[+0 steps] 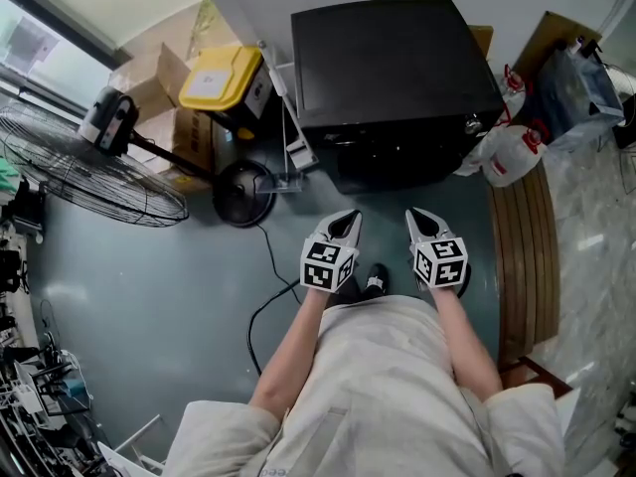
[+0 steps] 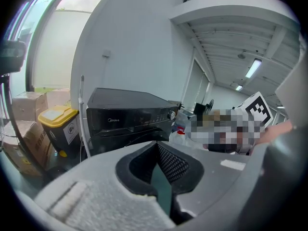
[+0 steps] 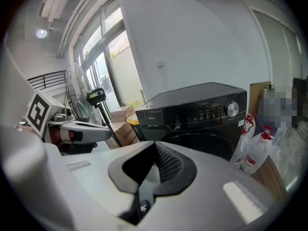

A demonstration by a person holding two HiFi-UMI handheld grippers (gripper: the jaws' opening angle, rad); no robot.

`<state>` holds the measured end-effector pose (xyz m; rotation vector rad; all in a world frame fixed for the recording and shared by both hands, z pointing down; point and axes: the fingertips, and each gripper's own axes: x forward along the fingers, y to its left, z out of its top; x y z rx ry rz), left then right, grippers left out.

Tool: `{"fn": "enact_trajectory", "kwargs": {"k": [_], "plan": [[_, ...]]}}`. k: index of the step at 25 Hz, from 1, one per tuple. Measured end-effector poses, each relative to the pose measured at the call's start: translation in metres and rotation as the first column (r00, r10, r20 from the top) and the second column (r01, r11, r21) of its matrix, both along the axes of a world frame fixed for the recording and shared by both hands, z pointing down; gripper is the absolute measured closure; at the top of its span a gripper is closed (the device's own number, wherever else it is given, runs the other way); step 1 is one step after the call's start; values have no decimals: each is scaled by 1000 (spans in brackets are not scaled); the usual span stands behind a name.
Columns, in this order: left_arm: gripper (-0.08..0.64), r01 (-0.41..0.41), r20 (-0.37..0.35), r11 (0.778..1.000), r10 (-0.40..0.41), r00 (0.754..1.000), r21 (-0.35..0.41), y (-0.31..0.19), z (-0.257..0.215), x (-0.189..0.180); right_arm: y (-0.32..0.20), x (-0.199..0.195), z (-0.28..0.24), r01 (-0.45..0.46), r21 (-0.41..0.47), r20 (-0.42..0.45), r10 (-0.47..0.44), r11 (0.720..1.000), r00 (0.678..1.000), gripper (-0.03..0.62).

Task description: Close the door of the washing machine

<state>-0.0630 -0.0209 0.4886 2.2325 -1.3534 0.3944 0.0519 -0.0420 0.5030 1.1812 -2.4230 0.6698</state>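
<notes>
While the person is standing before the black washing machine (image 1: pixel 393 78), which is filling the upper centre of the head view, both tools are hanging short of its front and touching nothing. The left gripper (image 1: pixel 348 219) and right gripper (image 1: pixel 417 217) are each showing jaws pressed together with nothing between them, tips aiming slightly downward toward the machine. The round door (image 3: pixel 211 148), right of centre in the right gripper view, is looking flush with the front panel. No swung-out leaf is showing, though I cannot tell whether the latch is caught. Judgement: if a push is needed, the narrow closed tips are risking a skid across the glossy curved door, leaving it unlatched. A wide sweep rightward is endangering the plastic bottles (image 1: pixel 507 152) beside the machine. Stepping forward is risking a snag on the black cable (image 1: pixel 251 336) lying on the floor, lower left of the grippers.
</notes>
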Motion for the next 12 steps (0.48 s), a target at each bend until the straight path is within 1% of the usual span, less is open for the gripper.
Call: {"fn": "enact_trajectory", "kwargs": {"k": [12], "plan": [[555,1,2,1000,-1,1000,-2,4,0,2,4,1,-1,3,6,-4,-3,1000,1000,589]]}}
